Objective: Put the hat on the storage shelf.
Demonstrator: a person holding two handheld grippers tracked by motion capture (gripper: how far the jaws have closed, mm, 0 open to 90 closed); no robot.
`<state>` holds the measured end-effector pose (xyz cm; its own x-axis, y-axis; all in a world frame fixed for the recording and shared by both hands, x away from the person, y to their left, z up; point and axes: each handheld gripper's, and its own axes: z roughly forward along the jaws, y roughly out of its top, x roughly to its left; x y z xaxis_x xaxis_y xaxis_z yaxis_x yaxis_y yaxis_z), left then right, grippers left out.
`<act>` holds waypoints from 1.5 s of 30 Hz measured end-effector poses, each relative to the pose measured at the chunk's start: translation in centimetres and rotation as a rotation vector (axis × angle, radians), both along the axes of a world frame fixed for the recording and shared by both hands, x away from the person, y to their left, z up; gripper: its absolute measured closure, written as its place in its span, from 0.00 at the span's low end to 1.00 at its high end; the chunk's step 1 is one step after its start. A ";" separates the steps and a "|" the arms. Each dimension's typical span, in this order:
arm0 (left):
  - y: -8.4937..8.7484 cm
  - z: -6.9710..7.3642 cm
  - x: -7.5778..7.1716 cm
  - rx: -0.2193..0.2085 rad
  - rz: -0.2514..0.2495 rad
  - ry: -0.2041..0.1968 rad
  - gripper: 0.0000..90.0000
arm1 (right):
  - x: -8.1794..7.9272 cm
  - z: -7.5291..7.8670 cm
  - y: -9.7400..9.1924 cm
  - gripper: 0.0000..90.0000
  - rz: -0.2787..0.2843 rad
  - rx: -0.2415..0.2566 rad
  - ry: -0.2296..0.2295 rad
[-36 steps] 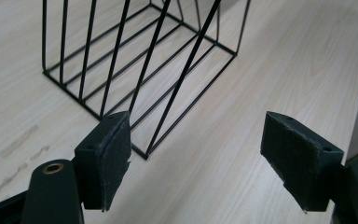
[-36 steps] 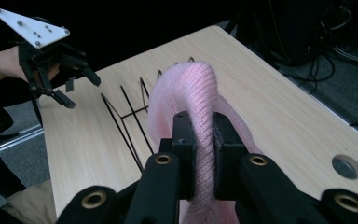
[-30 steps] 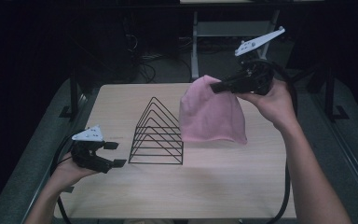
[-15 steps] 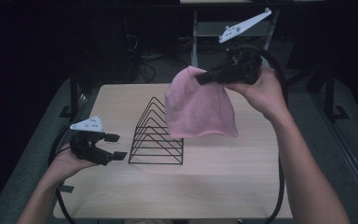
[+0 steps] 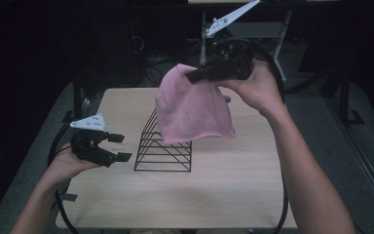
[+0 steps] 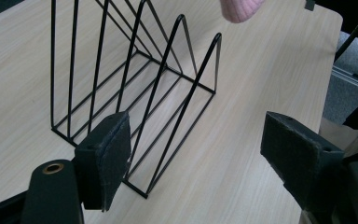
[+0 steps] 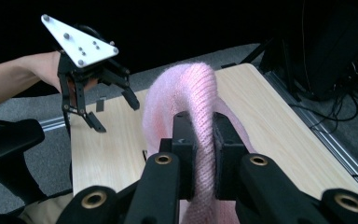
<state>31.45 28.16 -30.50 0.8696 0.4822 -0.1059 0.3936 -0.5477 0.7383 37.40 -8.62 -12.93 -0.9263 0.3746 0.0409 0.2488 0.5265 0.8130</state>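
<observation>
Where the right tool [image 5: 191,78] pinches it, pink cloth [image 5: 192,109] hides the rack's [image 5: 168,151] top.

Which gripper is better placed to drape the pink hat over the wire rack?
Right. The right gripper is already shut on the pink hat, which hangs above the wire rack. The left gripper sits open and empty beside the rack, probably better for steadying it.

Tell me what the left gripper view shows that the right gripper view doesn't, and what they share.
Left gripper view alone: the black wire rack up close, between the left gripper's open jaws. Right gripper view alone: the right gripper pinching a fold of the pink knitted hat, with the person's other hand farther off. Both share the pale wooden table and some of the pink hat.
</observation>
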 end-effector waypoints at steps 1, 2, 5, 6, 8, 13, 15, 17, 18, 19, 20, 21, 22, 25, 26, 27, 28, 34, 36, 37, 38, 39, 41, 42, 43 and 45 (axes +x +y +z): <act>0.0 0.2 0.1 -0.002 -0.006 -0.002 0.27 | 0.1 0.2 0.5 0.91 0.005 0.000 -0.004; 0.0 0.2 0.1 -0.002 -0.006 -0.002 0.27 | 0.1 0.2 0.8 0.91 0.008 -0.001 -0.001; -0.2 0.6 0.3 -0.001 -0.011 -0.003 0.27 | 0.3 0.5 1.6 0.91 0.020 -0.004 -0.008; -0.2 0.6 0.3 -0.001 -0.011 -0.003 0.27 | 0.3 0.6 1.9 0.91 0.027 -0.006 -0.011; -0.3 0.9 0.3 0.000 -0.018 -0.004 0.27 | 0.4 0.7 2.1 0.91 0.034 -0.008 -0.017; -0.9 2.1 0.6 -0.010 -0.040 -0.010 0.27 | 0.4 1.1 3.7 0.91 0.053 -0.003 -0.021; -1.1 2.3 0.7 -0.007 -0.043 -0.009 0.27 | 0.4 1.2 3.9 0.91 0.053 0.000 -0.016; -1.4 2.5 1.0 -0.005 -0.047 -0.008 0.27 | 0.6 1.4 4.7 0.91 0.067 0.006 -0.028; -1.5 2.6 1.1 -0.008 -0.049 -0.007 0.27 | 0.6 1.4 4.7 0.91 0.067 0.006 -0.028; -1.5 2.7 1.4 -0.018 -0.053 -0.003 0.27 | 0.5 1.5 5.1 0.91 0.067 0.018 -0.022; -1.5 2.7 1.4 -0.018 -0.053 -0.003 0.27 | 0.5 1.5 5.1 0.91 0.067 0.018 -0.022; -1.6 2.7 1.5 -0.022 -0.056 -0.003 0.27 | 0.5 1.6 5.3 0.91 0.069 0.023 -0.022; -1.6 2.7 1.7 -0.031 -0.057 -0.004 0.28 | 0.5 1.7 5.6 0.91 0.073 0.026 -0.027; -1.3 2.7 2.1 -0.043 -0.063 0.006 0.32 | 0.5 2.0 6.3 0.91 0.083 0.033 -0.039; -1.2 2.7 2.3 -0.047 -0.059 0.013 0.37 | 0.5 2.2 6.7 0.91 0.092 0.035 -0.047; -1.1 2.6 2.5 -0.056 -0.056 0.024 0.37 | 0.5 2.2 6.7 0.91 0.092 0.035 -0.047; -0.9 2.5 2.7 -0.065 -0.054 0.034 0.45 | 0.5 2.2 7.0 0.91 0.097 0.038 -0.051; -0.5 2.0 3.5 -0.122 -0.071 0.095 0.77 | 0.5 2.0 7.7 0.91 0.103 0.048 -0.051; -0.5 2.0 3.5 -0.120 -0.077 0.093 0.85 | 0.5 1.9 7.8 0.91 0.105 0.048 -0.049; -0.5 1.9 3.5 -0.119 -0.077 0.088 0.89 | 0.5 1.8 7.9 0.91 0.105 0.047 -0.047; -0.5 1.8 3.6 -0.117 -0.078 0.089 0.91 | 0.6 1.8 7.9 0.91 0.106 0.045 -0.047; -0.5 1.8 3.6 -0.112 -0.077 0.085 0.92 | 0.6 1.7 7.9 0.91 0.107 0.045 -0.045; -0.5 1.7 3.6 -0.095 -0.062 0.070 0.93 | 0.7 1.5 7.8 0.91 0.103 0.045 -0.044; -0.5 1.6 3.6 -0.091 -0.053 0.072 0.93 | 0.8 1.3 7.7 0.91 0.103 0.045 -0.043; -0.6 1.6 3.7 -0.082 -0.053 0.075 0.93 | 0.9 1.1 7.7 0.91 0.100 0.044 -0.043; -0.6 1.4 3.8 -0.068 -0.052 0.073 0.94 | 1.2 0.5 7.4 0.91 0.089 0.039 -0.036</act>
<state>35.25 27.55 -29.08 0.8821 0.4260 -0.2011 0.4201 -0.5181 0.7451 38.60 -1.19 -12.41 -0.9571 0.2892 0.0200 0.1726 0.5131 0.8408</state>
